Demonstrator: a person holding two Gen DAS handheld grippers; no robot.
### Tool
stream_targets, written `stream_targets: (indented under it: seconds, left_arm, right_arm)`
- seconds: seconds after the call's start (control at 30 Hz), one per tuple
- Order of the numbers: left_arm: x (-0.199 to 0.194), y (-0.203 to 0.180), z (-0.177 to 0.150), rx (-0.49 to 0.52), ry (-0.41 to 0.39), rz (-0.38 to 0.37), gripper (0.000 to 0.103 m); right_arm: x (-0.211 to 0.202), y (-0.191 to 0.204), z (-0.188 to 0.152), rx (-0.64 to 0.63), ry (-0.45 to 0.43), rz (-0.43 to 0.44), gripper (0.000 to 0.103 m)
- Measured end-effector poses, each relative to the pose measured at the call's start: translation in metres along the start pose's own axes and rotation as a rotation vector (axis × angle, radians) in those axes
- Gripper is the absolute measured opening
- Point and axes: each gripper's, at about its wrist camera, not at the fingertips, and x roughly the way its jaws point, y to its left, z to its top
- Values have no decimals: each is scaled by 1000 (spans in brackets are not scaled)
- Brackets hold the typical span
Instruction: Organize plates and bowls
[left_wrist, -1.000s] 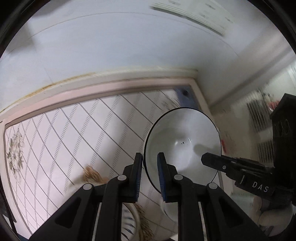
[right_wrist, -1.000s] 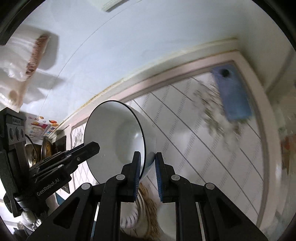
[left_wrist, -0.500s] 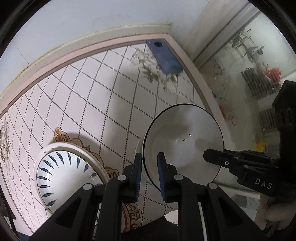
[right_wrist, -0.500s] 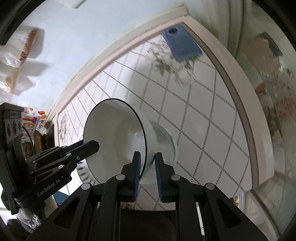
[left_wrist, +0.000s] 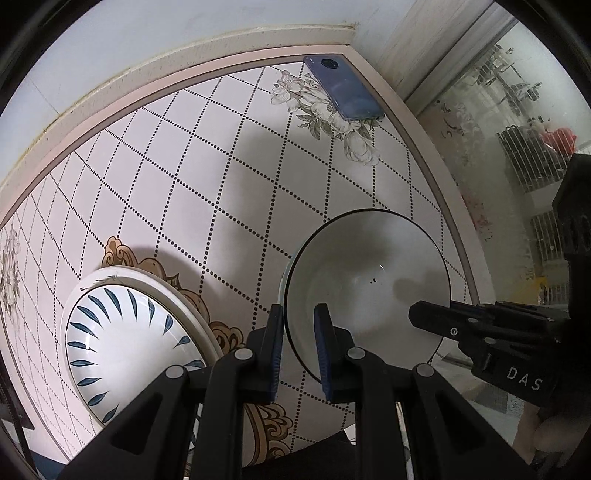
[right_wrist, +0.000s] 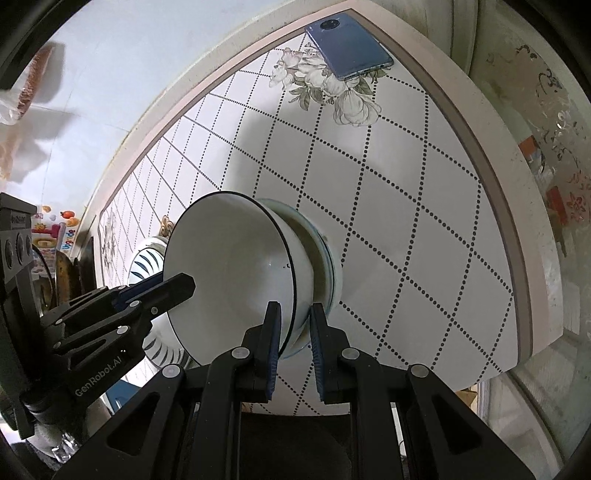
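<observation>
I've got the table (left_wrist: 192, 155) under both grippers, white top with dotted diamond lines and a pale raised edge. Left of my left jaws and a bit below them sits the patterned plate (left_wrist: 122, 332), white with dark blue strokes round the inside, flat on the table. In the right view it shows only partly, beyond the bowl.

The white bowl (left_wrist: 369, 280) with a thin dark rim is held by both grippers at once. My left gripper (left_wrist: 298, 347) is nearly closed, pads pinching the rim on its near left side. My right gripper (right_wrist: 294, 339) is likewise nearly closed on the opposite rim, gripping the wall edge-on. From the right view the bowl is tipped on its side, mouth toward the left gripper. I can't tell whether its foot touches the table.

Far ahead of both jaws, at the table's far corner, a blue phone (right_wrist: 349, 46) lies face down over a printed flower.
</observation>
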Motion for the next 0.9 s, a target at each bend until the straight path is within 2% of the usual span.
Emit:
stream_targets:
  seconds: [0.37,0.53,0.8,0.87,0.9]
  left_arm:
    - [6,-2,1,2,12,21,14]
    - [-4,-3,0,4,7,22,15]
    - [-68,-7,-15,38,-70,20,16]
    - [-83,-5,-20,41,-94,15,18]
    - [-93,-4,-25,41,-114,17,21]
  right_arm:
    - [1,1,5,-5,-6,-30,18]
    - [0,3,4,5,0,-32,20]
    - [-41,27,-13,-43,-77,-82,20]
    - [-57,37,-20,-68,-112,-106,25]
    - [-68,43,-26,-81,-136,-123,35]
